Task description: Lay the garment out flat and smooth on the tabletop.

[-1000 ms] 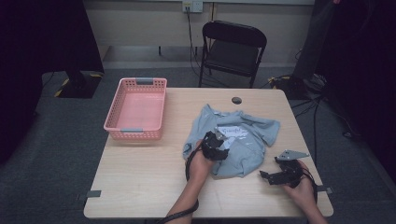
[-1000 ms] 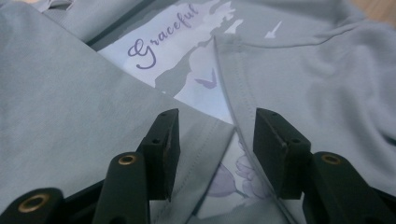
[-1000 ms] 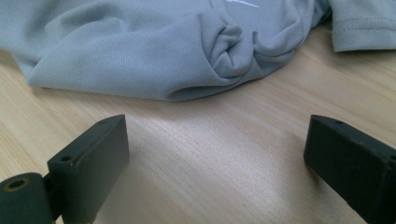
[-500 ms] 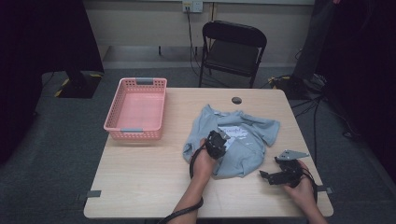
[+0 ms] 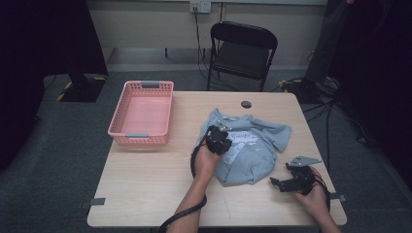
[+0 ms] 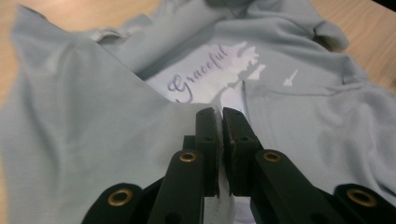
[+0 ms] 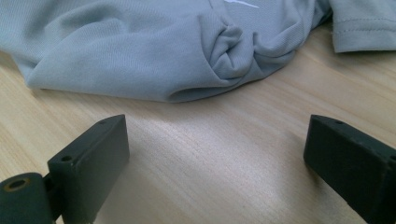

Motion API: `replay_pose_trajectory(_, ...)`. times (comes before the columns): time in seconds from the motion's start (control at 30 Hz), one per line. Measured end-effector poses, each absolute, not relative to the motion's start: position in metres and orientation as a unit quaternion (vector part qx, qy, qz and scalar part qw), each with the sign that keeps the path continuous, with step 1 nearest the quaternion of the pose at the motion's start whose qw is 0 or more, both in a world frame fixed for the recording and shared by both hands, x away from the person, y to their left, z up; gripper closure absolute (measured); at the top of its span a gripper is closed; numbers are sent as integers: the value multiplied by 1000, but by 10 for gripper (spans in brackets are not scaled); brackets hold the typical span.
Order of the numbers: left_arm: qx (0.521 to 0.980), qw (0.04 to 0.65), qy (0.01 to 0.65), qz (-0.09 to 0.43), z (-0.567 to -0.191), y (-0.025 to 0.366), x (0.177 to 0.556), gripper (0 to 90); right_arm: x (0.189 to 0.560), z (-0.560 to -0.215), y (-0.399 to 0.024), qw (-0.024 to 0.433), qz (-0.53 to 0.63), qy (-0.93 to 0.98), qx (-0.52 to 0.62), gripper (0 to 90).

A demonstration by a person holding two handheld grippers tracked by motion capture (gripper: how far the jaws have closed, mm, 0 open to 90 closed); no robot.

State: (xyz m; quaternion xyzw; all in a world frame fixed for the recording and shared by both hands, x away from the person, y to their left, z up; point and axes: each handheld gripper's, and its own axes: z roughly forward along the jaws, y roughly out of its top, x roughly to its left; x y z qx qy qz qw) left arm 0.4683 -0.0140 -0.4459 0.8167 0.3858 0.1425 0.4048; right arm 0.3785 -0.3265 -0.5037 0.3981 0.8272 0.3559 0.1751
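Note:
A light grey T-shirt (image 5: 252, 145) with a white print lies crumpled on the wooden table (image 5: 145, 184), right of centre. My left gripper (image 5: 223, 132) is over the shirt's left part. In the left gripper view its jaws have just been closing and my left gripper (image 6: 219, 114) is now shut, pinching a fold of the T-shirt (image 6: 93, 116) that rises toward the pads beside the printed word. My right gripper (image 5: 278, 184) rests low near the front right edge, jaws wide apart. In the right gripper view my right gripper (image 7: 219, 154) has bare wood between its jaws, just short of the T-shirt's rolled hem (image 7: 140, 46).
A pink plastic basket (image 5: 138, 140) stands at the table's left side. A small dark round object (image 5: 246, 104) lies near the far edge. A black folding chair (image 5: 243, 48) stands behind the table. Bare wood spreads across the table's front left.
My left gripper has closed on the shirt fabric and risen a little, drawing the cloth up with it. The right gripper has stayed where it was.

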Motion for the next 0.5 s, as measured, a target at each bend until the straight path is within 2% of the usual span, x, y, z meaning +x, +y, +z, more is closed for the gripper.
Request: replay_pose_trajectory(0.5, 772, 442, 426, 164, -407, 40, 484, 856, 378, -504, -326, 175, 356, 827, 398, 56)
